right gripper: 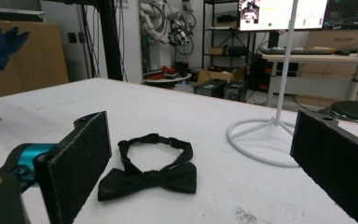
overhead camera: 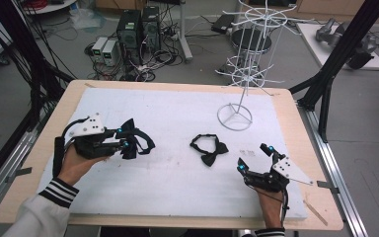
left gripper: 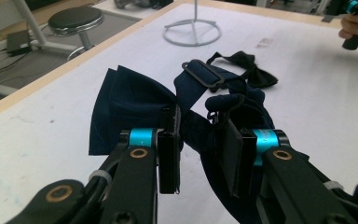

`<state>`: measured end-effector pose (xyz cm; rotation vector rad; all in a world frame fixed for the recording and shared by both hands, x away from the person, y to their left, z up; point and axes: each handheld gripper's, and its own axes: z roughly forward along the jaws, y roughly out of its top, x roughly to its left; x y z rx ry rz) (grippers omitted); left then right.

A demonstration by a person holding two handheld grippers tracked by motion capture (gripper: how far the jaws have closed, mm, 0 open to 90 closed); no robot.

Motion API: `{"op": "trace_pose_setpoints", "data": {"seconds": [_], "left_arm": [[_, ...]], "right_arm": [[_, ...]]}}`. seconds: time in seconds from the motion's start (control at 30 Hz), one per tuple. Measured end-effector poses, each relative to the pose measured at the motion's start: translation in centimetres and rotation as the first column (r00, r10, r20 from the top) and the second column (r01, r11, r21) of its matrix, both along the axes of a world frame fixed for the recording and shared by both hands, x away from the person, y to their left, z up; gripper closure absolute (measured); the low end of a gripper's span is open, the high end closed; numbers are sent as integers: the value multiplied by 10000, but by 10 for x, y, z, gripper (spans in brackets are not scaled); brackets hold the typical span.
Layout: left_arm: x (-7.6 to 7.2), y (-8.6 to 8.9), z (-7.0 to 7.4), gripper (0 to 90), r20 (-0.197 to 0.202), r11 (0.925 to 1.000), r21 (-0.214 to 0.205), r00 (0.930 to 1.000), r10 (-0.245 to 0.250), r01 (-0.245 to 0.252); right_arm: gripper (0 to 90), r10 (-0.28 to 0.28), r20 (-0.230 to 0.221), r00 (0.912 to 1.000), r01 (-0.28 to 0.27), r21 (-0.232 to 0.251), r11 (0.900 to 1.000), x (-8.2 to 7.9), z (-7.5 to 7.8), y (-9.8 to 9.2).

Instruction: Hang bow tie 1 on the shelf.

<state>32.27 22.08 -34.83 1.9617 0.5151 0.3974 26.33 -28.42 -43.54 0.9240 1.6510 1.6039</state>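
Note:
A navy bow tie (overhead camera: pixel 137 139) hangs just above the white mat, pinched at its middle and strap by my left gripper (overhead camera: pixel 124 138). In the left gripper view the navy bow tie (left gripper: pixel 130 105) fans out to the left of the jaws, and its strap buckle (left gripper: pixel 205 74) loops ahead of my left gripper (left gripper: pixel 200 154). A black bow tie (overhead camera: pixel 209 149) lies flat mid-table with its strap looped. My right gripper (overhead camera: pixel 253 156) rests on the mat to the right of it, wide open with nothing between the jaws. From my right gripper (right gripper: pixel 205 151), the black bow tie (right gripper: pixel 154 177) lies just ahead.
A tall white wire display stand (overhead camera: pixel 234 117) rises from a ring base at the mat's back right; its base (right gripper: pixel 265 140) is just beyond the black tie. The white mat (overhead camera: pixel 168 192) covers a wooden table (overhead camera: pixel 39 148). Computers, cables and a stool sit on the floor behind.

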Motion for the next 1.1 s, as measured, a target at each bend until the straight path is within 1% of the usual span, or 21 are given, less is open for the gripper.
{"op": "trace_pose_setpoints", "data": {"seconds": [0.03, 0.1, 0.17, 0.23, 0.27, 0.3, 0.33, 0.4, 0.5, 0.6, 0.67, 0.73, 0.8, 0.87, 0.93, 1.07, 1.1], "left_arm": [[1, -1, 1, 702, 19, 10000, 9, 10000, -28, 28], [2, -3, 2, 702, 49, 9999, -110, 10000, -35, 36], [3, -5, 3, 702, 75, 9995, -303, 10000, -64, 66], [5, -8, 4, 702, 70, 9993, -348, 9999, -107, 110], [6, -9, 4, 702, 67, 9991, -399, 9999, -121, 123], [7, -10, 5, 702, 70, 9987, -488, 9999, -145, 148], [7, -11, 6, 702, 66, 9984, -538, 9998, -162, 165], [9, -13, 7, 702, 70, 9973, -708, 9998, -175, 180], [10, -17, 9, 702, 102, 9963, -833, 9997, -213, 220], [11, -20, 11, 702, 194, 9951, -976, 9997, -163, 182], [12, -22, 12, 702, 249, 9938, -1100, 9996, -117, 144], [13, -25, 13, 702, 296, 9930, -1179, 9995, -65, 100], [15, -30, 13, 702, 241, 9927, -1195, 9997, -105, 133], [17, -33, 14, 702, 244, 9926, -1202, 9996, -153, 181], [18, -38, 15, 701, 245, 9916, -1272, 9995, -186, 216], [21, -46, 17, 701, 260, 9892, -1448, 9995, -175, 211], [21, -47, 17, 702, 257, 9890, -1462, 9995, -182, 218]], "right_arm": [[44, 35, -21, 10000, -35, -74, 10000, 0, 2, 1], [44, 129, 1, 9999, -129, -200, 9997, 1, 8, 2], [44, 267, -58, 9996, -268, -214, 9994, 2, 15, 4], [44, 389, 16, 9992, -388, -294, 9988, 3, 21, 6], [44, 457, 19, 9990, -456, -328, 9984, 4, 25, 8], [43, 537, 121, 9985, -533, -360, 9979, 5, 27, 10], [43, 550, 105, 9984, -545, -398, 9977, 5, 30, 12], [43, 809, 83, 9967, -806, -334, 9962, 7, 35, 17], [40, 1093, 91, 9940, -1090, -275, 9937, 10, 40, 25], [40, 1464, -11, 9892, -1464, -90, 9892, 13, 45, 34], [40, 1648, 22, 9863, -1648, -58, 9863, 14, 48, 40], [40, 1926, 31, 9813, -1926, -30, 9813, 15, 51, 46], [40, 2041, 59, 9789, -2040, -95, 9789, 15, 55, 52], [40, 2317, -30, 9728, -2317, -104, 9727, 16, 57, 57], [40, 2468, -89, 9690, -2469, -253, 9687, 16, 59, 62], [42, 2728, -39, 9621, -2726, -550, 9606, 17, 65, 72], [43, 2890, -69, 9573, -2889, -550, 9558, 17, 65, 75]]}}
